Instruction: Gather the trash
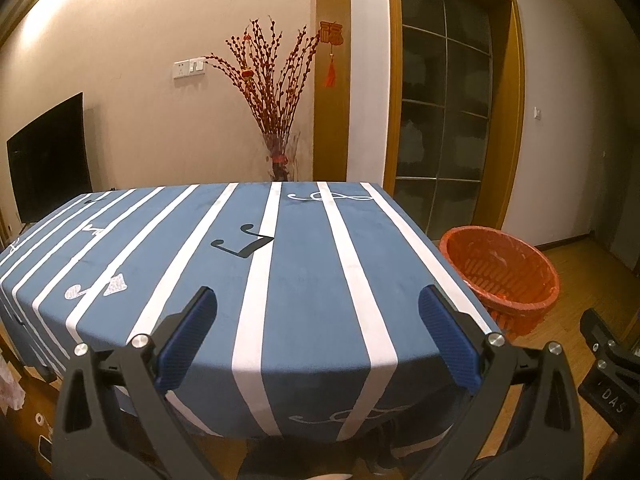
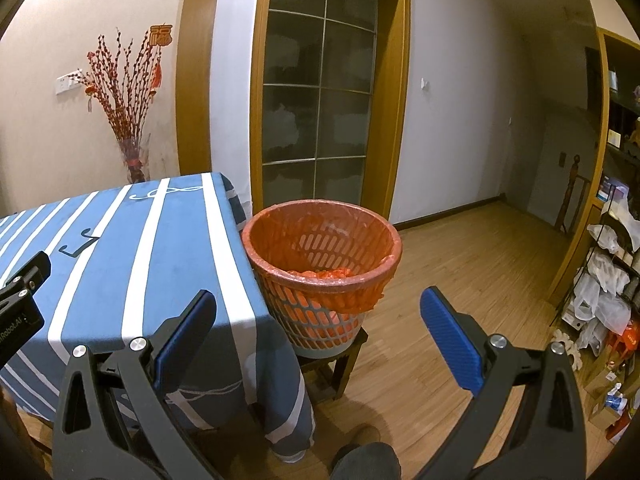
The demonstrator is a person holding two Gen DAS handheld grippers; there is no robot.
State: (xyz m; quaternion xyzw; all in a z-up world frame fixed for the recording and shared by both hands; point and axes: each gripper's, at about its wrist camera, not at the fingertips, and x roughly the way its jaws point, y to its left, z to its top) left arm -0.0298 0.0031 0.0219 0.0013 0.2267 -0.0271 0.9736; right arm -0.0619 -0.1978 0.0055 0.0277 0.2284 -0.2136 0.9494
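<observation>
A mesh waste basket (image 2: 322, 264) lined with an orange bag stands on a small dark stool (image 2: 334, 364) right of the table; it also shows in the left wrist view (image 1: 500, 272). The table (image 1: 280, 280) wears a blue cloth with white stripes and music notes; no loose trash shows on it. My left gripper (image 1: 318, 328) is open and empty over the table's near edge. My right gripper (image 2: 318, 320) is open and empty, held in front of the basket, near the table's corner (image 2: 256, 320).
A vase of red branches (image 1: 272, 112) stands behind the table by the wall. A dark TV (image 1: 48, 160) is at far left. A glass door (image 2: 320, 96) is behind the basket. Cluttered shelves with bags (image 2: 608, 280) line the right. Wooden floor (image 2: 460, 280) lies right of the basket.
</observation>
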